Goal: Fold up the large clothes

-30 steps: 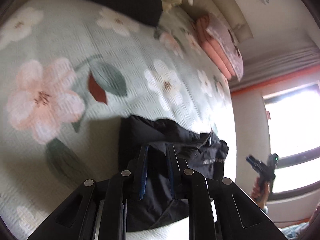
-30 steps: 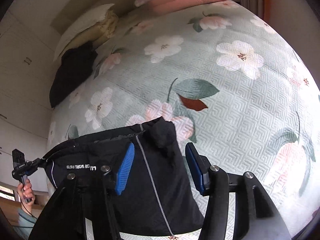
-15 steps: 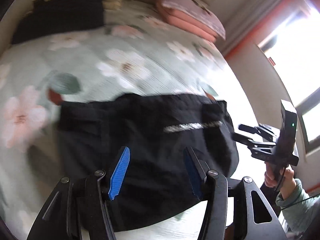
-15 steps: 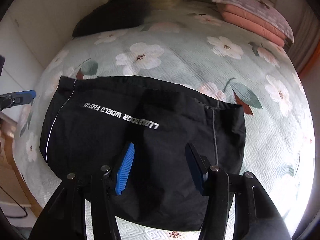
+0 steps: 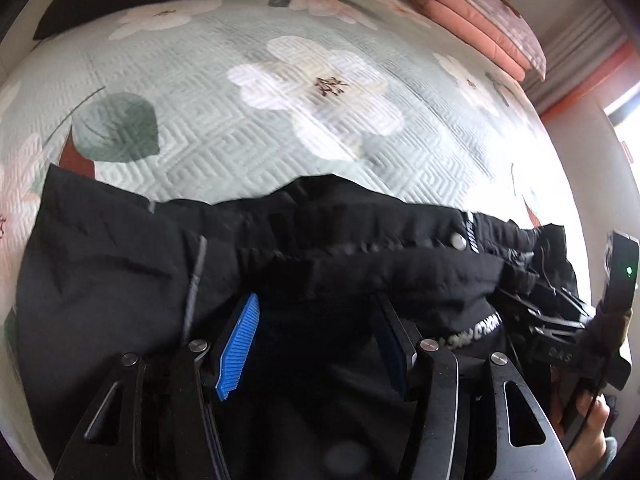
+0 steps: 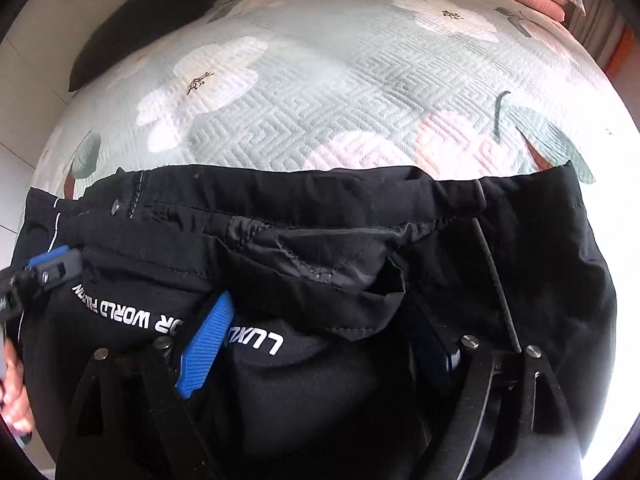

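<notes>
A black garment [image 5: 120, 264] with white lettering lies folded on the floral bedspread [image 5: 280, 128]; it also fills the lower half of the right wrist view [image 6: 400, 208]. My left gripper [image 5: 316, 344] is open, its blue pads spread just above the garment's near part. My right gripper [image 6: 320, 344] is open too, low over the garment beside the lettering [image 6: 120, 312]. Neither holds cloth. The right gripper's body shows at the right edge of the left wrist view [image 5: 568, 332]; the left gripper's tip shows at the left edge of the right wrist view [image 6: 52, 268].
Folded pink bedding [image 5: 472, 12] is stacked at the far right of the bed. A black cloth [image 6: 152, 16] and pillows lie at the far left. The bed's edge is near a bright window at the right.
Both grippers have dropped down close over the garment, which now fills the lower views. The left gripper, shut a second ago, is open.
</notes>
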`<action>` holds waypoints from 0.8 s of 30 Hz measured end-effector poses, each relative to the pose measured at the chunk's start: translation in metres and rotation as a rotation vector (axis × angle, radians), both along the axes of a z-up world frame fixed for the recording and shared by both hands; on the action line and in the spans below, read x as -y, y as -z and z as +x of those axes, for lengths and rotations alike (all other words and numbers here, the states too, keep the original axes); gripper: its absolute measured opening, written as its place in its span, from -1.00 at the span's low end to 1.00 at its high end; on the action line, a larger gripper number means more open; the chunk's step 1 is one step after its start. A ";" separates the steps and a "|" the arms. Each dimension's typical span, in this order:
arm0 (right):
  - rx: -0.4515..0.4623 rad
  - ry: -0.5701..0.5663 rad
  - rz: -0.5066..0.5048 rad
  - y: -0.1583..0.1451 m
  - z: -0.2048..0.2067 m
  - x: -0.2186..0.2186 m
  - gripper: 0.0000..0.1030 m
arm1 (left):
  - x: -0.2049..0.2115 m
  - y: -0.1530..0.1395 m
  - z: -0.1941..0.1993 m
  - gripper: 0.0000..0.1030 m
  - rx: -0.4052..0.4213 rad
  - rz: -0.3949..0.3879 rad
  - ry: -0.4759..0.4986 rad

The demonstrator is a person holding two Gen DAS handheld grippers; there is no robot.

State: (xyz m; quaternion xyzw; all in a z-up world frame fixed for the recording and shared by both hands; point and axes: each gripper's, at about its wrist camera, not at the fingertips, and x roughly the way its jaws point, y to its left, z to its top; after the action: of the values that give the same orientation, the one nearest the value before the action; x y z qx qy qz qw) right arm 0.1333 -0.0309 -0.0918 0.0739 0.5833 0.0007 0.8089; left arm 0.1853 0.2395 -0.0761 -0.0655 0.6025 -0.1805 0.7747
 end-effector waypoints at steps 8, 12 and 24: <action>0.105 0.032 0.009 -0.086 -0.045 0.019 0.45 | -0.042 -0.043 -0.037 0.15 0.085 0.044 0.032; 0.112 -0.031 -0.043 -0.109 -0.089 -0.003 0.39 | -0.063 -0.068 -0.084 0.15 0.074 -0.013 0.023; -0.114 0.019 0.000 -0.028 -0.075 0.000 0.20 | -0.101 -0.012 -0.093 0.19 -0.024 0.005 -0.103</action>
State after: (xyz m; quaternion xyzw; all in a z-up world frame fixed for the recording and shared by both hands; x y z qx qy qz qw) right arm 0.0583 -0.0305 -0.0640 0.0793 0.6276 -0.0110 0.7744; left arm 0.0920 0.3400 -0.0643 -0.0969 0.6078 -0.1381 0.7760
